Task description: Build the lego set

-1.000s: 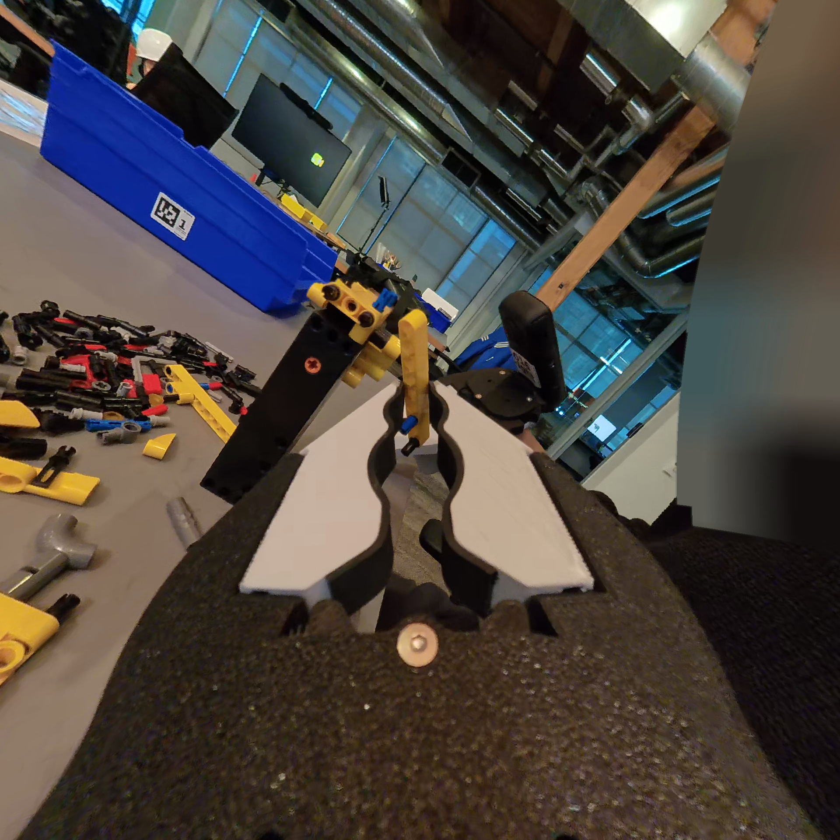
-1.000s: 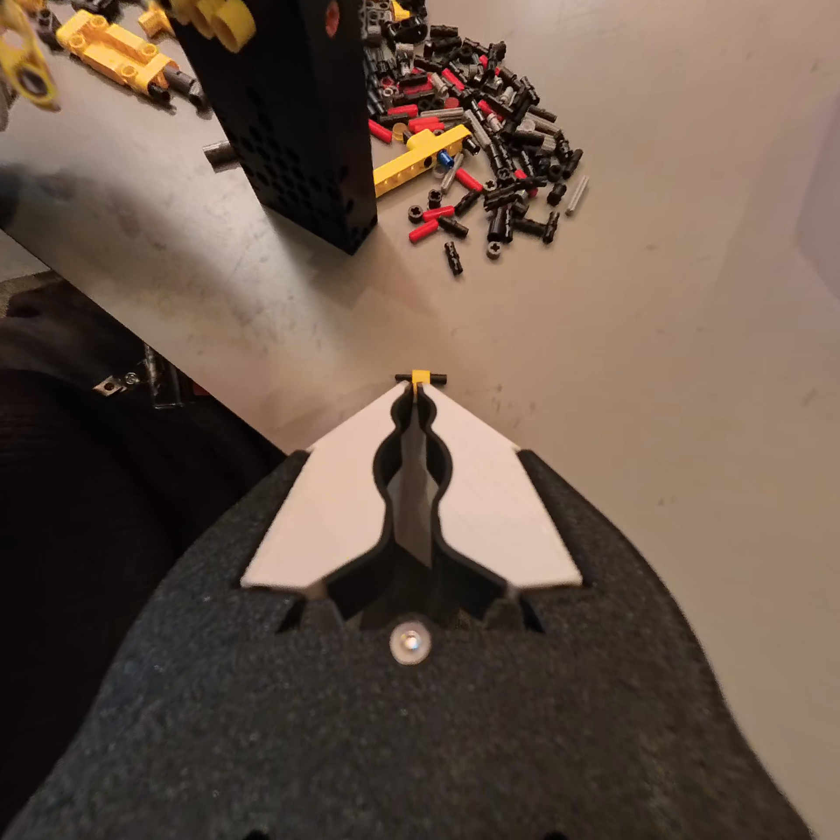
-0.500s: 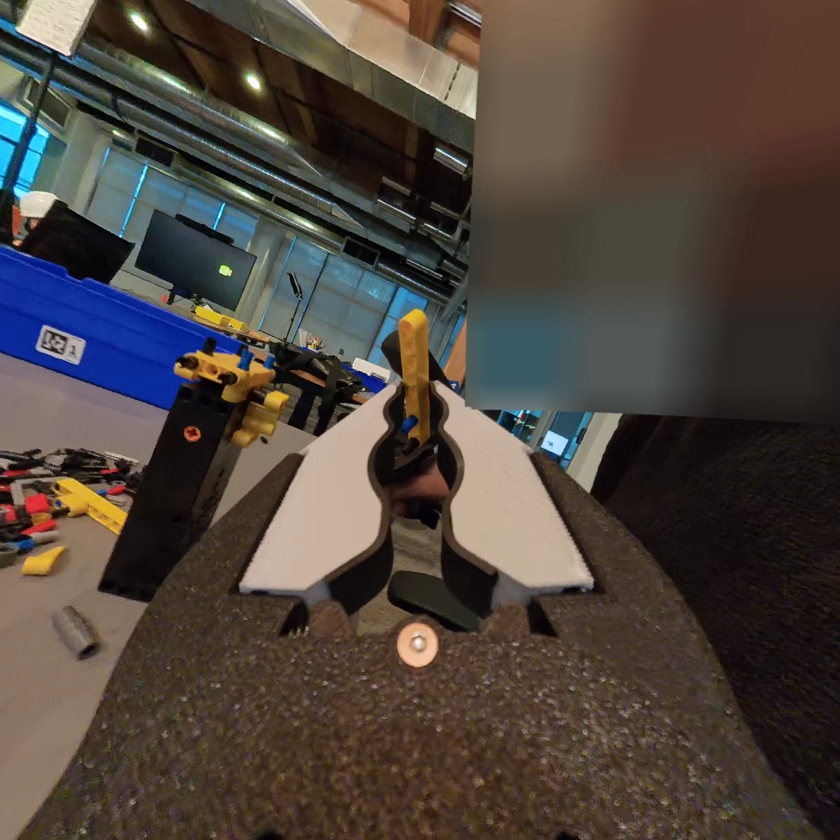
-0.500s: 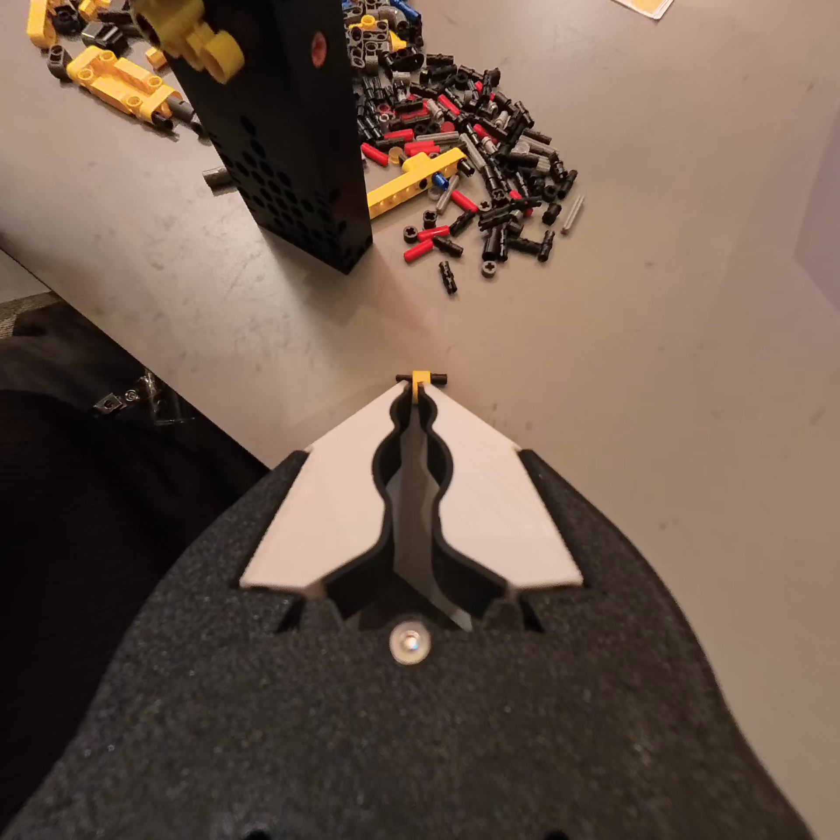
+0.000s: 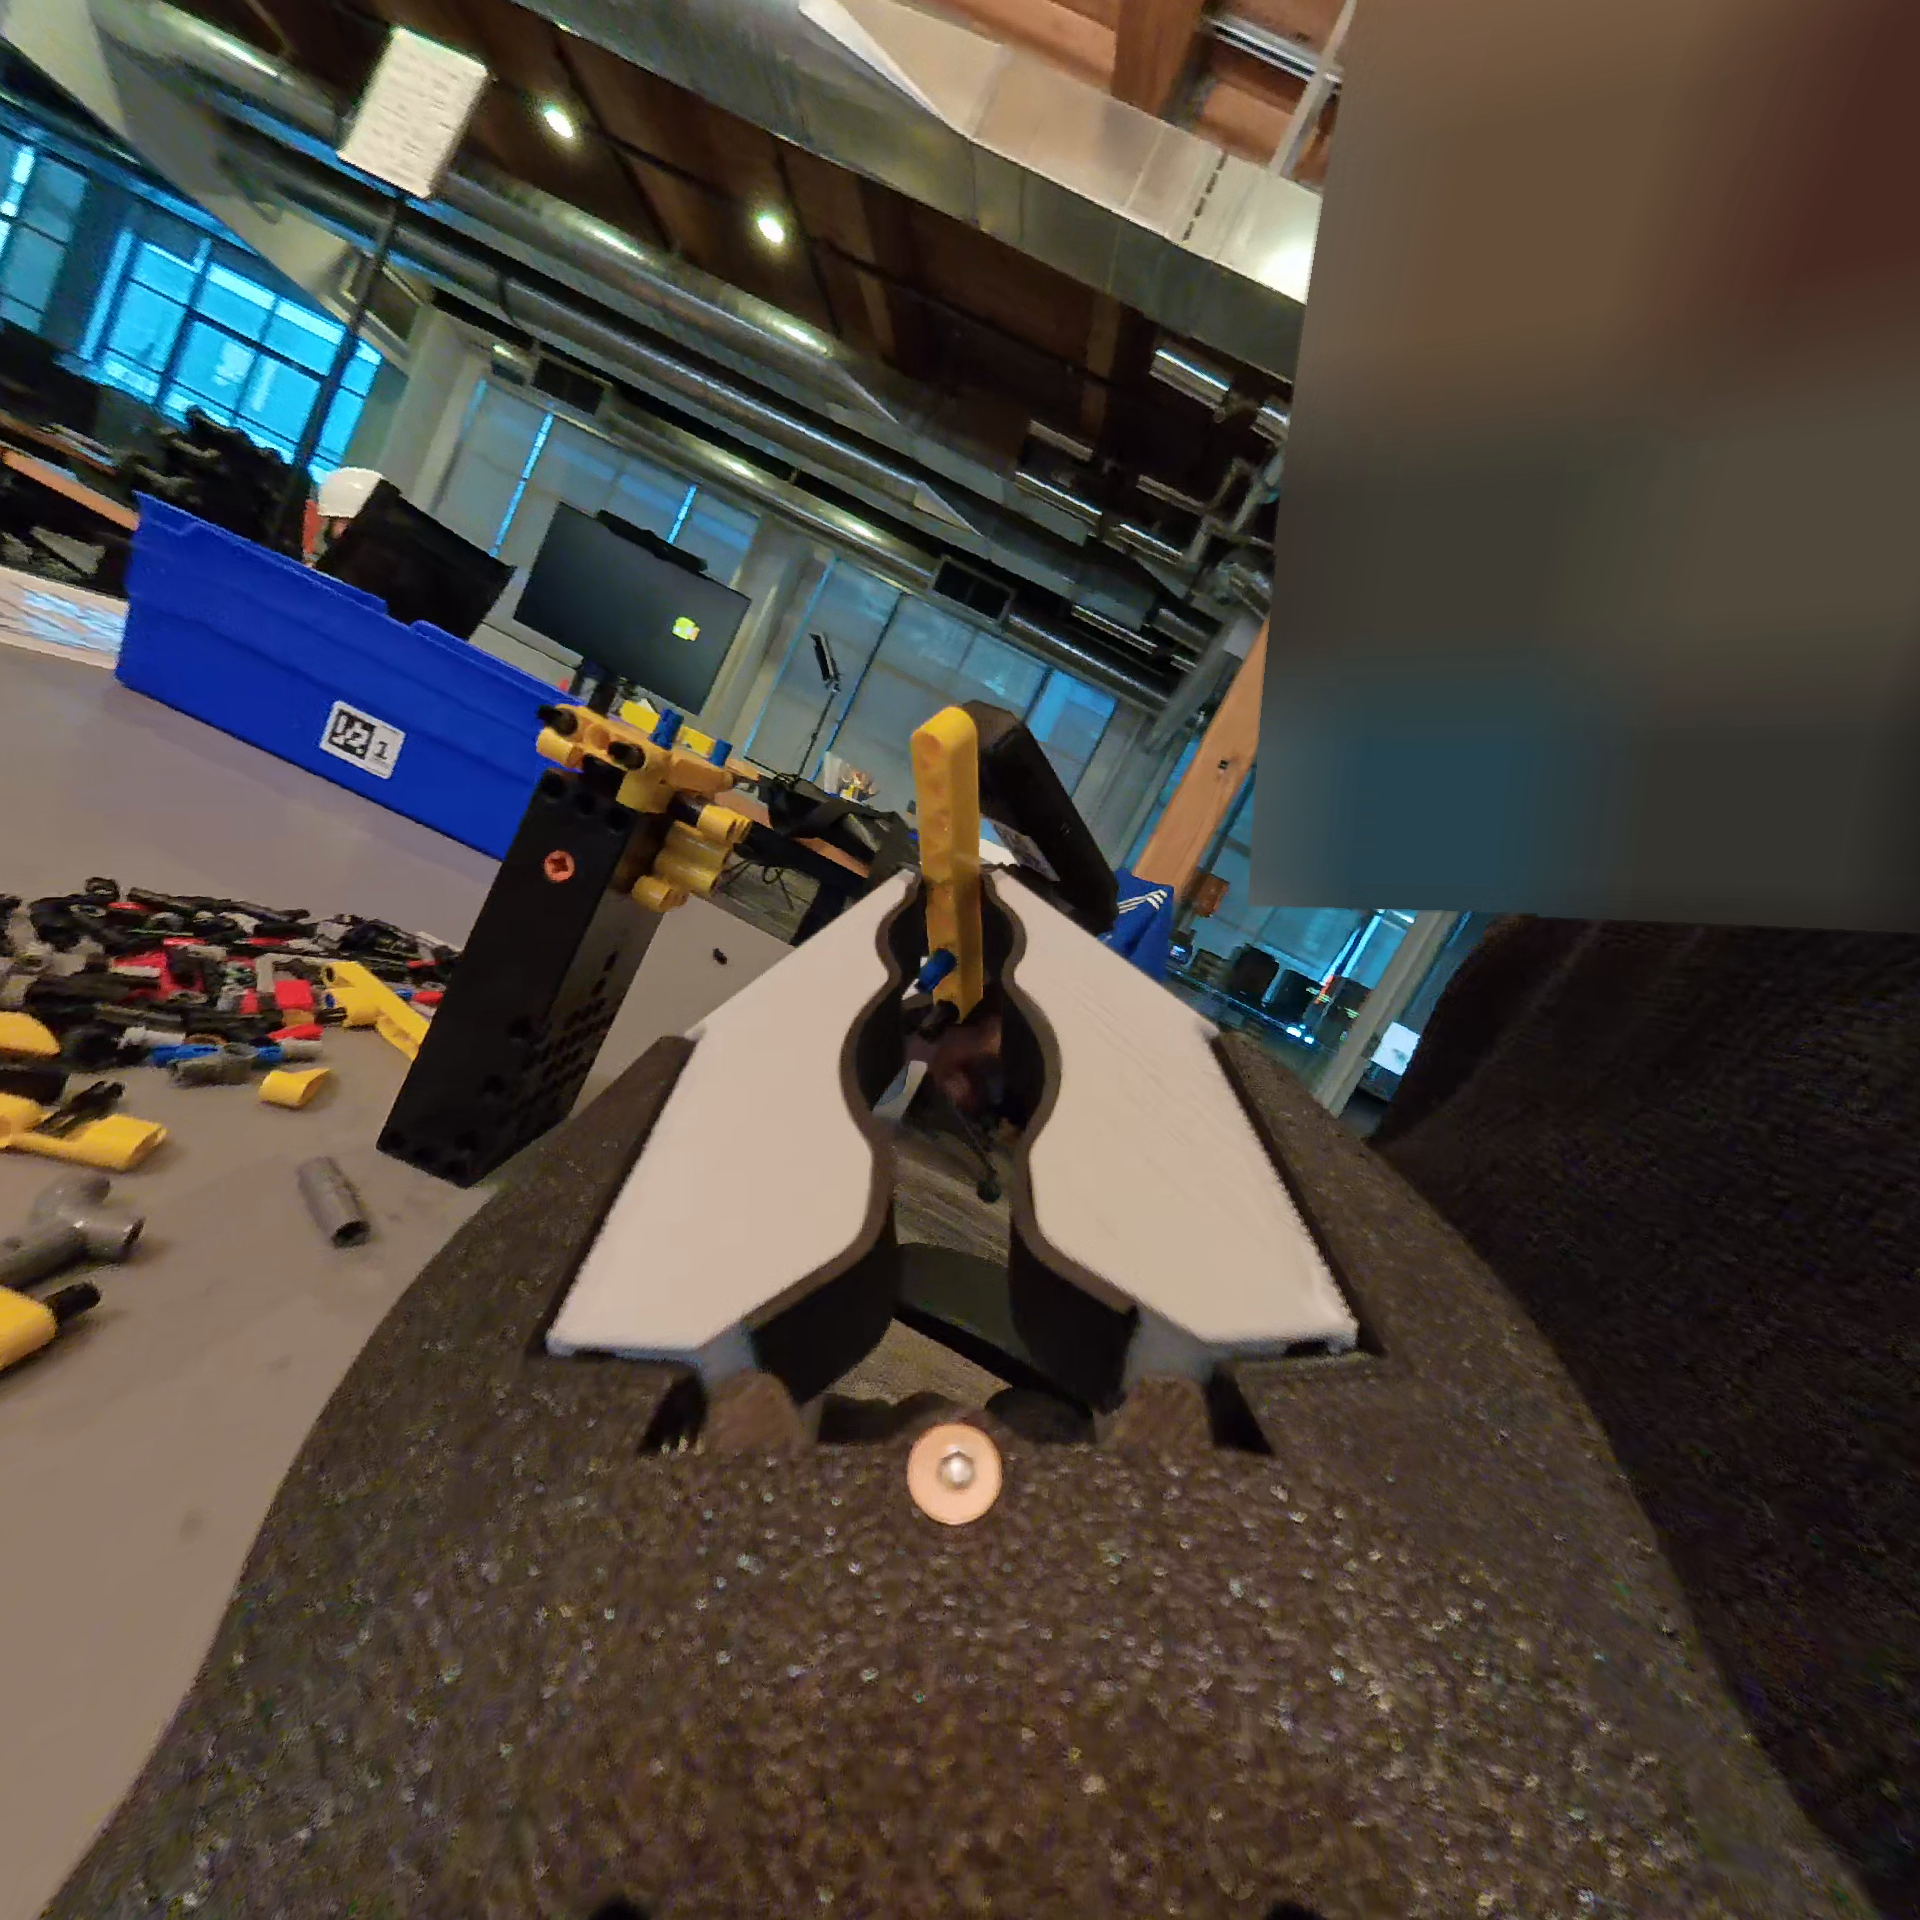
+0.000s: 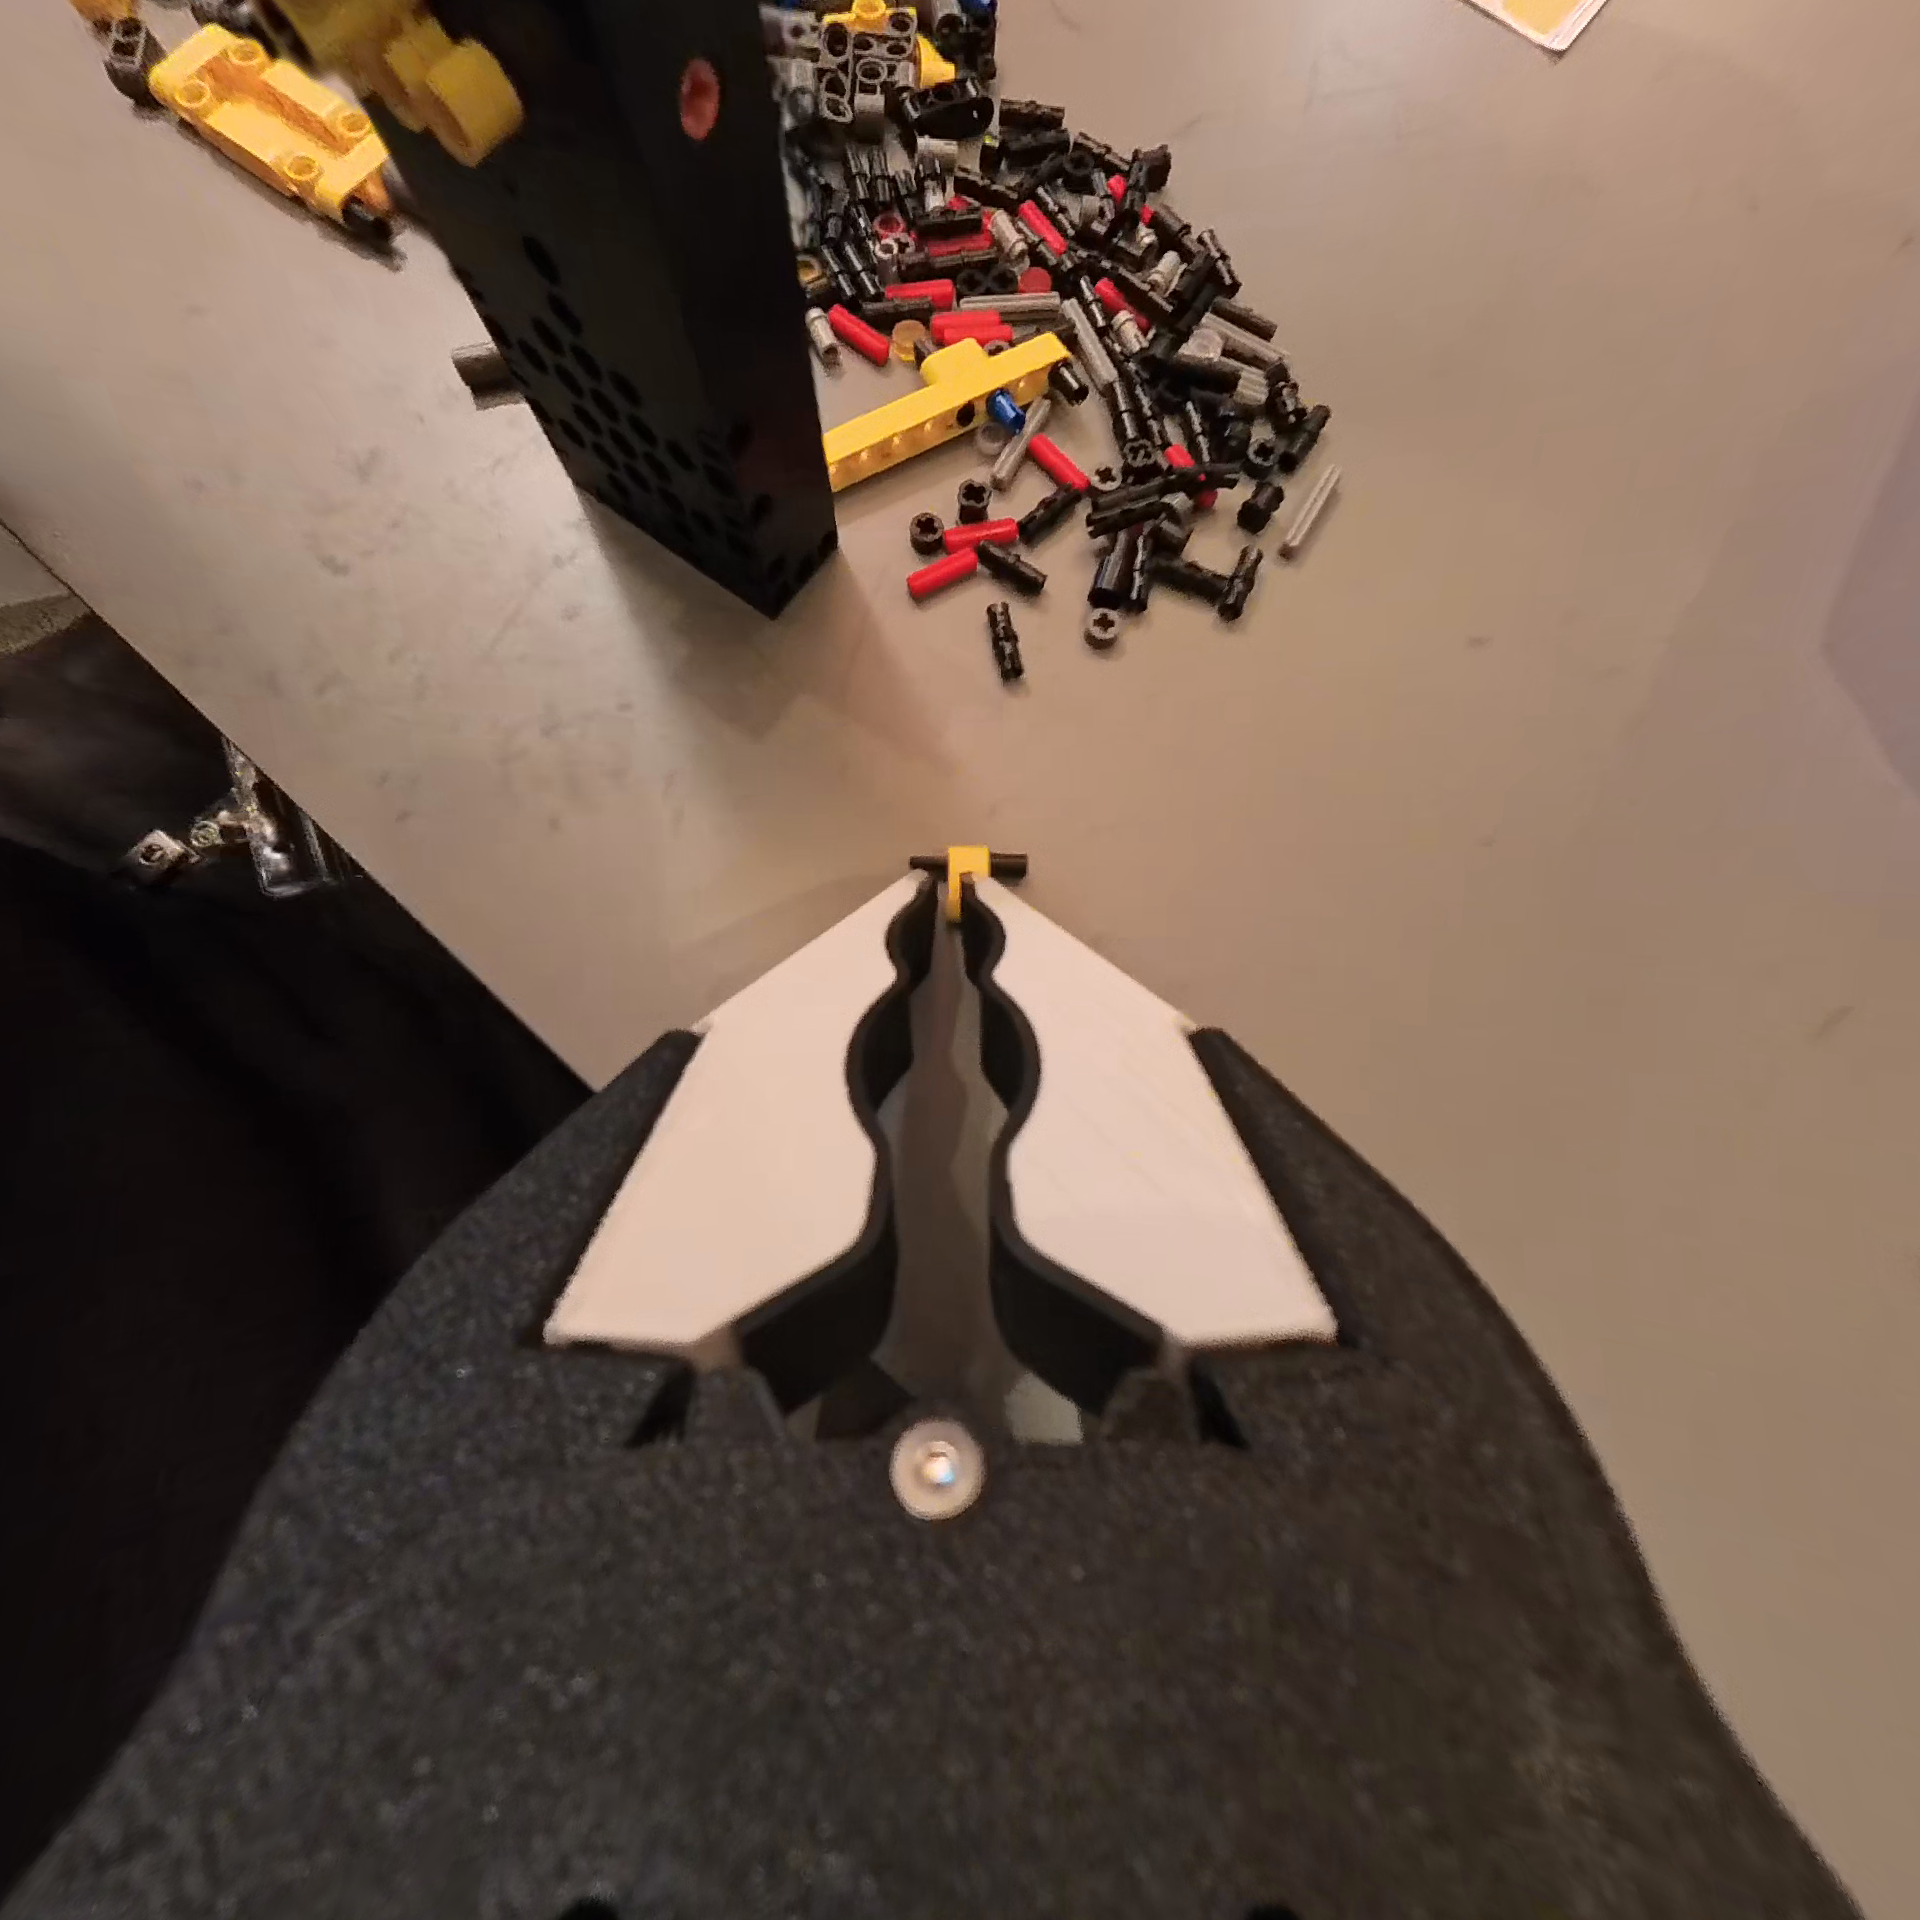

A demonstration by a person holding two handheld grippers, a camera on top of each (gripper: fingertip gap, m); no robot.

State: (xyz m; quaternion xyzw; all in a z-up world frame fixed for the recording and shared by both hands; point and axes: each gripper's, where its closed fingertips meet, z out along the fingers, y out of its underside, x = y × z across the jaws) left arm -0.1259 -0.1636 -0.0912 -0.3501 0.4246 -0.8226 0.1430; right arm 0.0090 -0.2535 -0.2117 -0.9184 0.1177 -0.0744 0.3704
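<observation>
My left gripper [image 5: 951, 894] is shut on a long yellow holed beam [image 5: 948, 831] with a blue pin near its lower end; the beam stands upright in the air, right of a black perforated block [image 5: 530, 987]. A yellow brick assembly [image 5: 649, 800] sits on top of that block. My right gripper [image 6: 966, 883] is shut on a small yellow connector with a black pin through it [image 6: 966, 864], held above the grey table [image 6: 1455, 831]. The black block [image 6: 644, 312] and its yellow assembly [image 6: 436, 73] stand ahead and to the left in the right wrist view.
A pile of loose black, red, grey and yellow pins and beams [image 6: 1091, 343] lies right of the block, also in the left wrist view [image 5: 177, 987]. A blue bin [image 5: 312, 686] stands at the table's back. The table edge [image 6: 312, 831] and dark clothing are at left. There is about 20 cm between the tips of the two grippers. The black perforated block [image 5: 530, 987] sits 11 cm or so from the ends of my left fingers.
The left gripper has swung and lowered its view, so the block and table show closer and larger. The right gripper has moved slightly nearer the block. Both keep their pieces.
</observation>
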